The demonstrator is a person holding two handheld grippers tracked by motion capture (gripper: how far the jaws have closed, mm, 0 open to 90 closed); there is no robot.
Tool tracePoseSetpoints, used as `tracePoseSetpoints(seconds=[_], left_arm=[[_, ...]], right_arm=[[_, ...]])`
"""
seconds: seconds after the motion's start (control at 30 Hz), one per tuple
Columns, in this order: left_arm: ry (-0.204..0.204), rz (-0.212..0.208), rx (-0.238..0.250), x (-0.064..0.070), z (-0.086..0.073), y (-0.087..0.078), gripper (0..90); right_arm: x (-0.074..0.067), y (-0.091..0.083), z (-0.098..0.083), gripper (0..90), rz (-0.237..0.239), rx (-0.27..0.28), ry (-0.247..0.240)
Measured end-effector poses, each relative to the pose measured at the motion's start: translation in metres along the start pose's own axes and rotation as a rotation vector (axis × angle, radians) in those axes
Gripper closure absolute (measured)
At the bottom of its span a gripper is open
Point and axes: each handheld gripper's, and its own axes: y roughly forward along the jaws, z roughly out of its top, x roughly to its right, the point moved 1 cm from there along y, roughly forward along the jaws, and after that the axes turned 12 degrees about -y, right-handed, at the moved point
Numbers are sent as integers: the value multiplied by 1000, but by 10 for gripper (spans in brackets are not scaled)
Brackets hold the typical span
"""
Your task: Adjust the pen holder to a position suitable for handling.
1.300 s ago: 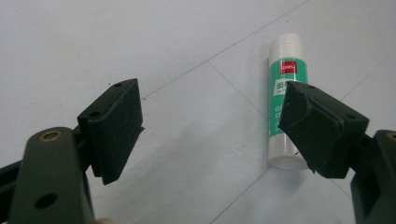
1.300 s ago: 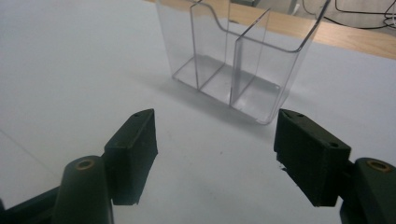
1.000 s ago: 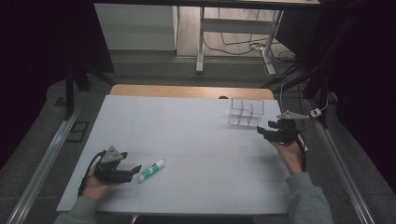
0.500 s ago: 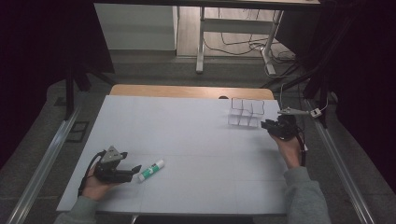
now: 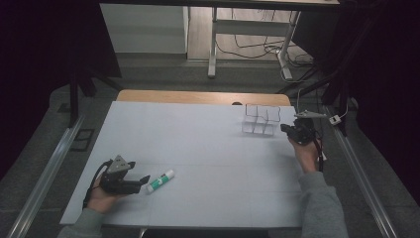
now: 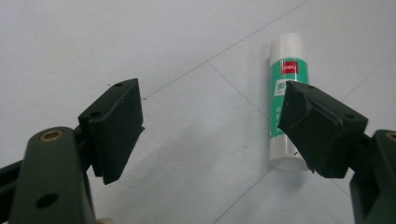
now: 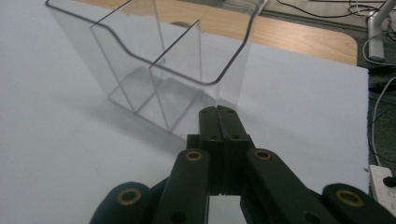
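A white and green glue stick (image 5: 161, 181) lies on the white table (image 5: 208, 148) near its front left. My left gripper (image 5: 143, 181) rests just left of it and is open. In the left gripper view the glue stick (image 6: 286, 93) lies partly behind one pad of the left gripper (image 6: 210, 116), outside the gap. A clear plastic organizer with compartments (image 5: 261, 120) stands at the back right. My right gripper (image 5: 286, 129) sits just right of it. In the right gripper view the right gripper (image 7: 218, 116) has just been closing and is shut on nothing, close to the organizer (image 7: 163, 60).
A wooden desk edge (image 5: 198, 96) runs behind the white surface. Cables and a desk frame (image 5: 247, 44) lie on the floor beyond. A white power strip (image 7: 383, 179) sits off the table's right edge. A metal rail (image 5: 44, 173) runs along the left side.
My right gripper has moved a little toward the clear organizer and its jaws have come together. The left gripper and the glue stick have stayed where they were.
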Motion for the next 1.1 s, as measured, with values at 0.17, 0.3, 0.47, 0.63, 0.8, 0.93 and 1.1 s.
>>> tracePoseSetpoints(seconds=[0.17, 0.3, 0.47, 0.63, 0.8, 0.93, 1.1], left_arm=[[0, 0, 1, 0, 0, 0, 213], [1, 1, -3, 0, 0, 0, 213], [2, 1, -7, 0, 0, 1, 213], [2, 2, -7, -1, 0, 1, 213], [4, 3, -11, -1, 0, 2, 212], [3, 6, -10, -2, 0, 2, 212], [0, 5, -10, -2, -1, 2, 211]], right_arm=[[8, 10, 5, 895, -27, -13, 10], [12, 17, 8, 894, -49, -20, 21], [18, 24, 7, 895, -46, -28, 47], [22, 31, 9, 894, -27, -29, 63], [20, 35, 12, 895, -18, -35, 33], [23, 38, 11, 895, -5, -31, 37], [24, 41, 13, 895, 15, -24, 32]])
